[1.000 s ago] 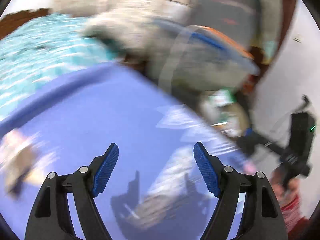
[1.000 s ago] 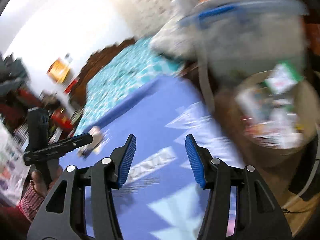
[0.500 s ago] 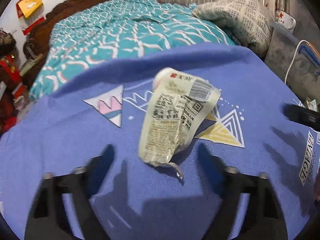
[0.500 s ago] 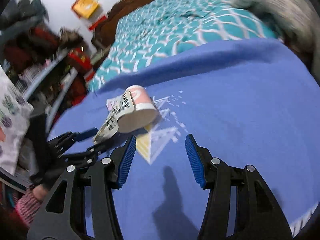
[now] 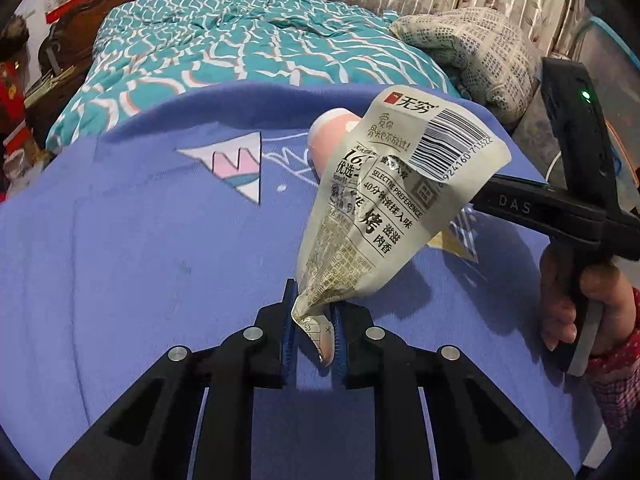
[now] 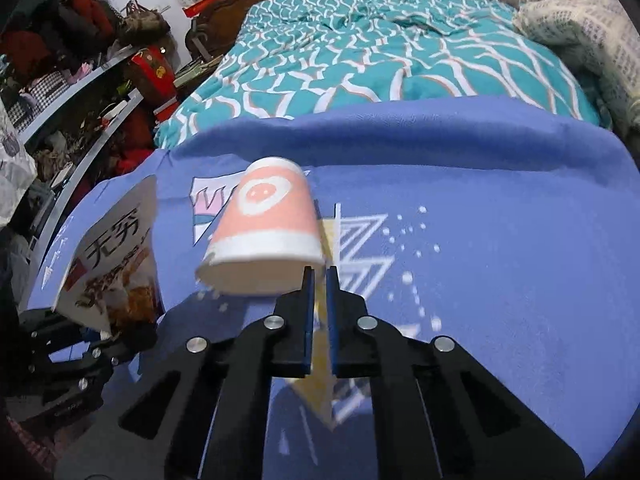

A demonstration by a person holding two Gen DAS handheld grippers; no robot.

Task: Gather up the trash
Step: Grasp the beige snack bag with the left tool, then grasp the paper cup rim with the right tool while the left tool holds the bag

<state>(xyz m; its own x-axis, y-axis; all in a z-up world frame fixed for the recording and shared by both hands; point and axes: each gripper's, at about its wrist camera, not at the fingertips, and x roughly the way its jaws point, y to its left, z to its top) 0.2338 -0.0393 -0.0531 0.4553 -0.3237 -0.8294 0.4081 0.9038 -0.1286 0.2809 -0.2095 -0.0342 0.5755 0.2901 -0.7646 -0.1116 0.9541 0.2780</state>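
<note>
- Wrapper [image 5: 384,208]: a crumpled beige snack packet with a barcode and printed text is pinched by its twisted lower end between the blue pads of the left gripper [image 5: 314,332]. Its wide end is held up clear of the purple cloth [image 5: 132,264].
- The left gripper's jaws have just been closing, with the packet between them. In the right wrist view the same packet [image 6: 116,264] is seen at the left edge, above the black frame of that gripper.
- Cup [image 6: 266,236]: a pink and white paper cup is tipped with its mouth toward the camera. Its rim is caught at the fingertips of the right gripper [image 6: 318,276].
- The right gripper's jaws have just been closing and are clenched almost together on the rim of the cup. Whether the cup touches the cloth cannot be told.
- In the left wrist view only a pink part of the cup [image 5: 336,132] is seen behind the packet. The right gripper's black body is held by a hand [image 5: 576,308] in a red patterned sleeve at the right edge.
- A teal patterned bedspread [image 6: 400,48] is seen beyond the cloth, and a printed pillow [image 5: 476,52] at the right.
</note>
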